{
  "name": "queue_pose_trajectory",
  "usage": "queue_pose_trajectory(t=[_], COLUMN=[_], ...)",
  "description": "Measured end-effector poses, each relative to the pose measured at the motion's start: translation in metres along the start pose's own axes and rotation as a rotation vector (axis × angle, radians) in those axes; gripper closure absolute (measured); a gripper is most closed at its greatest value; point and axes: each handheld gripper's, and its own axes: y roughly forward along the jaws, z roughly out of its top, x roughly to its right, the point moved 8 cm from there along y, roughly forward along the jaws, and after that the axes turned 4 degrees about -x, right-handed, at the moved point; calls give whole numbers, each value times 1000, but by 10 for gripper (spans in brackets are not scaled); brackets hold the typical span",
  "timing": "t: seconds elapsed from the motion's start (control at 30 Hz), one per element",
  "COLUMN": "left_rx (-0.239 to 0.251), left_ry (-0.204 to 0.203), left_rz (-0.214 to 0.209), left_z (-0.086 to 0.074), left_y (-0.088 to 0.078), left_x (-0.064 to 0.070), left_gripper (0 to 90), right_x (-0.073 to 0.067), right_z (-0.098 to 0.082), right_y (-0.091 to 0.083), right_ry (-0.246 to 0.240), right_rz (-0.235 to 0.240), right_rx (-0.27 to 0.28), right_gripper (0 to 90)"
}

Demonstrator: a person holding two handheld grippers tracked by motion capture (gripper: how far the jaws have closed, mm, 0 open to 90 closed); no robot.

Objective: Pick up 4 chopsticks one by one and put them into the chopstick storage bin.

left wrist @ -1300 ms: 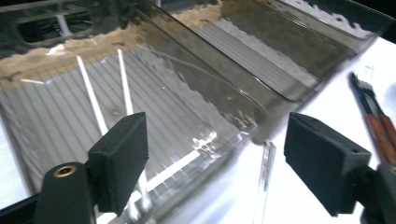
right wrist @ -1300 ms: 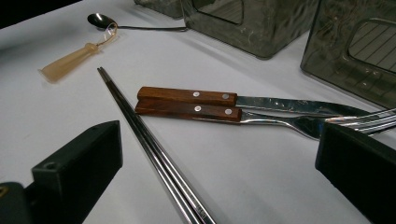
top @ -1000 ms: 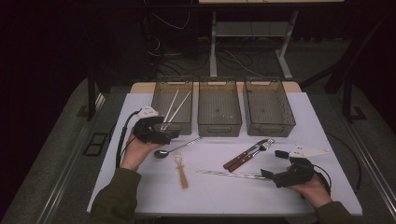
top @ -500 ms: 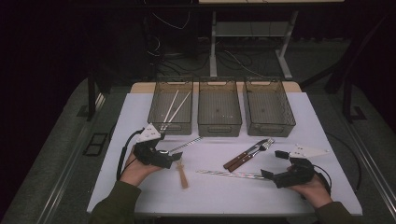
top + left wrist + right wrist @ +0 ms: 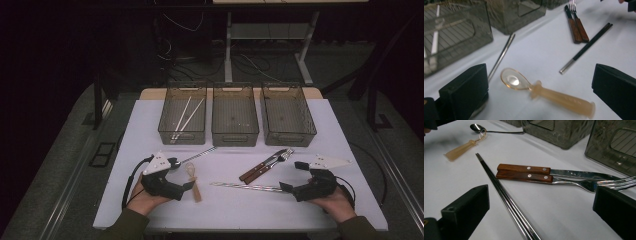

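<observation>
A translucent amber spoon (image 5: 544, 95) lies flat on the white table, between the open jaws of my left gripper (image 5: 539, 75). In the high view, the left gripper (image 5: 181, 174) sits low at the front left, beside the amber spoon (image 5: 193, 181). A metal spoon (image 5: 192, 156) lies just behind it. My right gripper (image 5: 292, 176) rests open at the front right. Its jaws straddle the end of a pair of metal chopsticks (image 5: 504, 200). A wooden-handled knife (image 5: 524, 168) and fork (image 5: 524, 176) lie side by side just beyond them.
Three wire baskets stand in a row at the back: the left basket (image 5: 165, 131) holds white chopsticks (image 5: 184, 119), while the middle basket (image 5: 235, 135) and right basket (image 5: 289, 136) look bare. The table's front edge is close to both hands.
My left gripper has come back from the left basket toward the front of the table and now sits low around the amber spoon. The right gripper has stayed put.
</observation>
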Motion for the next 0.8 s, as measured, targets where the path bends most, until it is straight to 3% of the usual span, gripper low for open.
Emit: queue_pose_trajectory(t=[0.1,0.17,0.2,0.4,0.6,0.8], left_rx=[-1,-3,-6,-15,-20,-19], left_ry=[-16,-17,-12,-4,-11,-12], left_rz=[-15,-21,-24,-29,-36,-40], left_z=[-7,-9,-10,-11,-11,-11], left_y=[-1,-1,-1,2,3,4], left_x=[6,8,9,9,9,10], left_gripper=[0,0,0,0,0,0], right_x=[-2,-4,-4,-7,-2,4], right_z=[2,3,4,-1,-10,-17], right_y=[-5,-7,-7,0,3,7], right_ry=[-15,-8,-16,-34,-44,-46], right_rz=[36,59,65,98,84,64], right_rx=[7,2,-1,-91,-165,-221], right_gripper=[152,163,214,440,700,832])
